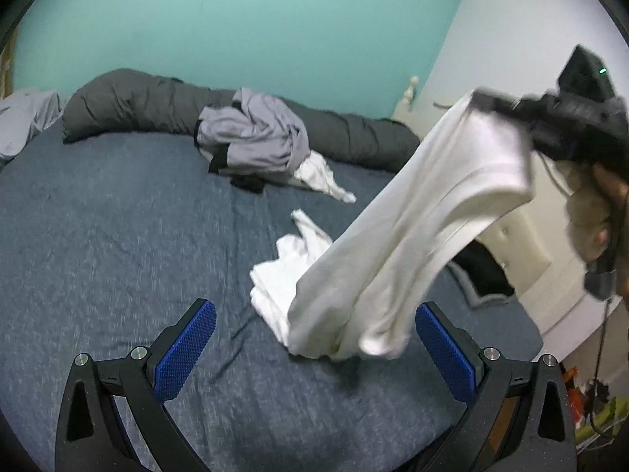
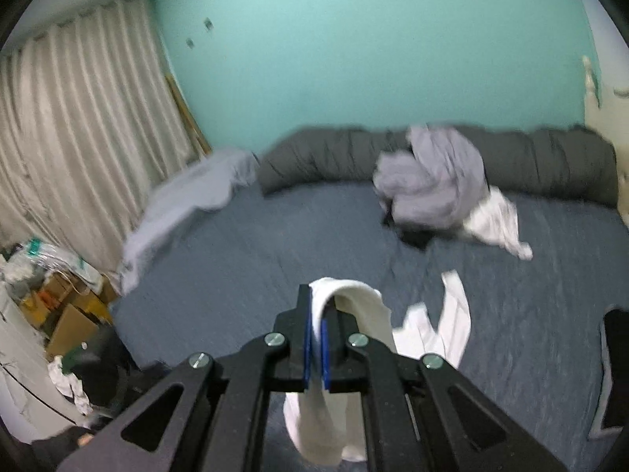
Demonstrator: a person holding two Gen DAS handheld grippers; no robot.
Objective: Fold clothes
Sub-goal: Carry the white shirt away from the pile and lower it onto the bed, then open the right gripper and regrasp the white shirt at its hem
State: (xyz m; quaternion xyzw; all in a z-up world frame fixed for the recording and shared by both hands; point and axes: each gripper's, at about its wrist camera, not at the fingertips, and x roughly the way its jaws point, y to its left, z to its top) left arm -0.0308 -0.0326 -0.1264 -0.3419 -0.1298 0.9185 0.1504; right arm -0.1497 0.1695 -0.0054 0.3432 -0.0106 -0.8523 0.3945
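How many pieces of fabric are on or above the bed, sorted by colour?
White: 2, the garment lifted by the right tool and the piece under the pile.
Grey: 2, the crumpled pile and the cloth at the bed's edge.
Dark grey: 1, the rolled duvet.
Total: 5

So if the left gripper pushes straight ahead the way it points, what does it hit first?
Probably the hanging white cotton garment, whose lower end dangles between its open jaws; beyond that, the dark blue bedsheet. Depth is unclear.

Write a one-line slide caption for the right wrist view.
Right gripper shut on a white garment lifted above the blue bed, with a grey clothes pile waiting behind.
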